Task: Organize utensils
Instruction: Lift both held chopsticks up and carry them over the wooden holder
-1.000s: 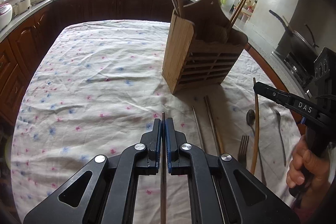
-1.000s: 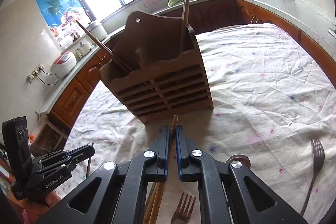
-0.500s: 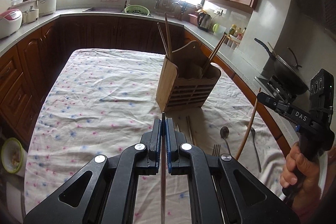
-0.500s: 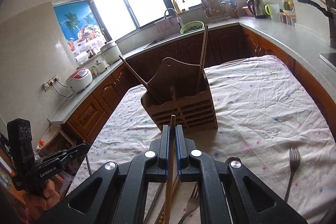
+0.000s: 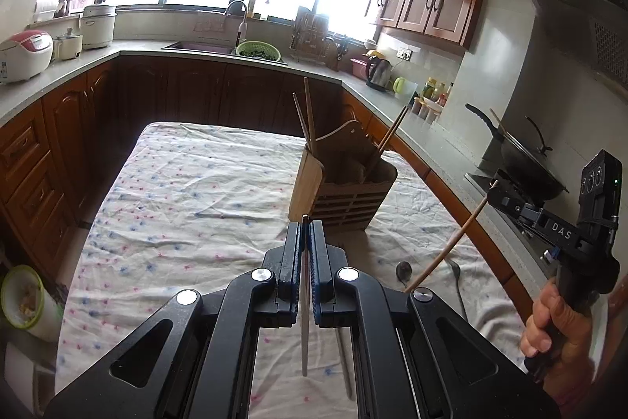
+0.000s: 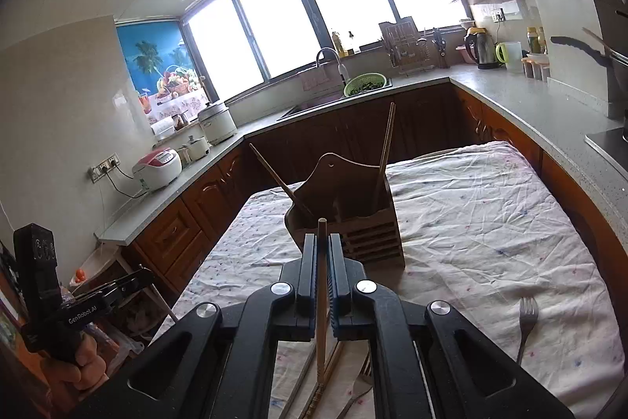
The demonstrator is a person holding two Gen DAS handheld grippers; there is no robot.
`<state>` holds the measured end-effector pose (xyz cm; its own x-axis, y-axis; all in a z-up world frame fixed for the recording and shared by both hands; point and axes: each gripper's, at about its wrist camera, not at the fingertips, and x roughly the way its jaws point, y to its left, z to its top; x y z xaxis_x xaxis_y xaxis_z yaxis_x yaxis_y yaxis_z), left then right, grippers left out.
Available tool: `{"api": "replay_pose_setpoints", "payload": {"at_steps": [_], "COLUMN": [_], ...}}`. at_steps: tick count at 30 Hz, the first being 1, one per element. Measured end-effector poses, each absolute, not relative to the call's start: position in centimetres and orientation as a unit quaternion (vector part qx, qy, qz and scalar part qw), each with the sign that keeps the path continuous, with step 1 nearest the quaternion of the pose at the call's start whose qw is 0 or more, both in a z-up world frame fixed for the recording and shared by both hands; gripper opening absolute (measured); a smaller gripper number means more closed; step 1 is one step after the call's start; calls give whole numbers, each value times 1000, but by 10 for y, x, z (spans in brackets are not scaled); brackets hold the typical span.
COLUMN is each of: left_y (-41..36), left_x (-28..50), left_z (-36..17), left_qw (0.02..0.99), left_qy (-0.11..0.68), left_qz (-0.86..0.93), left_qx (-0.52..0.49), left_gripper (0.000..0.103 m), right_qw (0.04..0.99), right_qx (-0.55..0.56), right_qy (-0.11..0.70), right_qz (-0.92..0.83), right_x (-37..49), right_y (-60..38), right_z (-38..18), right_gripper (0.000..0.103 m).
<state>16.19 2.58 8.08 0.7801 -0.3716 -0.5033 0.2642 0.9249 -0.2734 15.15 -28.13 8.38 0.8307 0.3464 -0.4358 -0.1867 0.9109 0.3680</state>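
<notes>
I'm pinching a metal chopstick (image 5: 304, 301) in left tongs (image 5: 305, 222) | right tongs (image 6: 322, 242) clamping a wooden chopstick (image 6: 321, 301) | holder (image 6: 349, 218) standing ahead on table (image 6: 490, 222) | I'm aiming tips down over its open top, keeping sticks steady.

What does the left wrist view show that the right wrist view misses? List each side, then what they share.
Left wrist only: a spoon on the cloth, and the thin metal chopstick clamped in the left gripper. Right wrist only: a fork lying on the cloth, and the wooden chopstick clamped in the right gripper. Both: the wooden utensil holder with chopsticks already in it.
</notes>
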Motion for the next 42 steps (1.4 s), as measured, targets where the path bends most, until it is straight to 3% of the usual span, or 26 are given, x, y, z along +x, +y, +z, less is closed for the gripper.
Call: {"api": "replay_pose_setpoints", "payload": {"at_steps": [42], "left_y": [21], "left_x": [209], "left_z": [142], "left_qw": [954], "left_qy": [194], "left_qz": [-170], "left_qx": [-150], "left_gripper": [3], "right_qw": [965], "right_qx": [173], "right_qy": [166], "right_qz": [106], "right_x": [183], "right_y": [-320], "right_z": [130], "right_gripper": [4]}}
